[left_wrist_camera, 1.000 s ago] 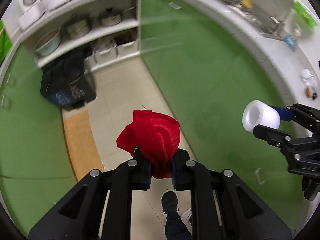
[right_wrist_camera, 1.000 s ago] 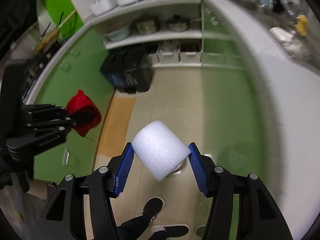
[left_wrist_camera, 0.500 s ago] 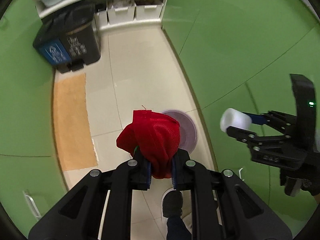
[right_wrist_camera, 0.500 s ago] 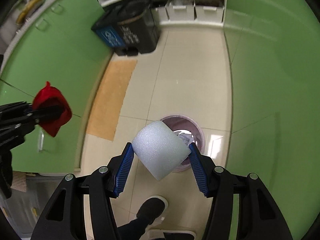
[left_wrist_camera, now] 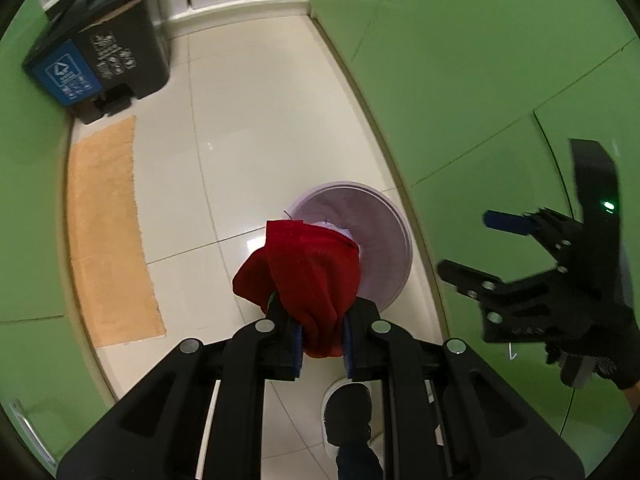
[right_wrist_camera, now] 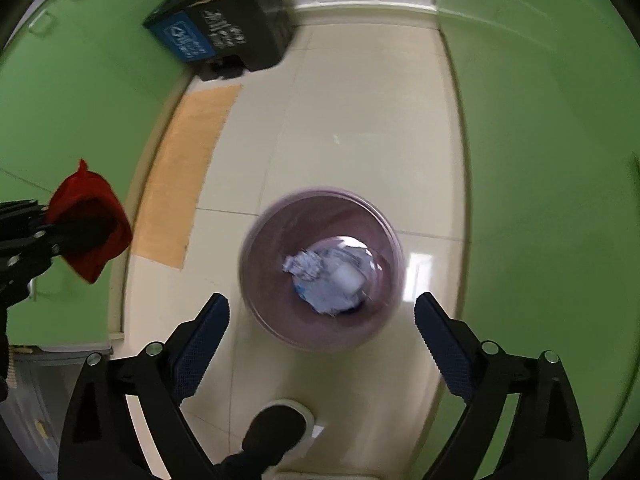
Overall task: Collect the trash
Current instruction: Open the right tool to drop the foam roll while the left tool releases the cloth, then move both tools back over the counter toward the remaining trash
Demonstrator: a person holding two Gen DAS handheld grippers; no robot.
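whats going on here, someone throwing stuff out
A person with a gripper in each hand is dropping trash into a round purple bin on the kitchen floor. The right gripper sits above the bin; its jaws have just been opening and nothing is between them now. Crumpled paper and a whitish piece lie inside the bin. The left gripper is shut on a bunched red cloth near the bin's edge, not yet dropped.
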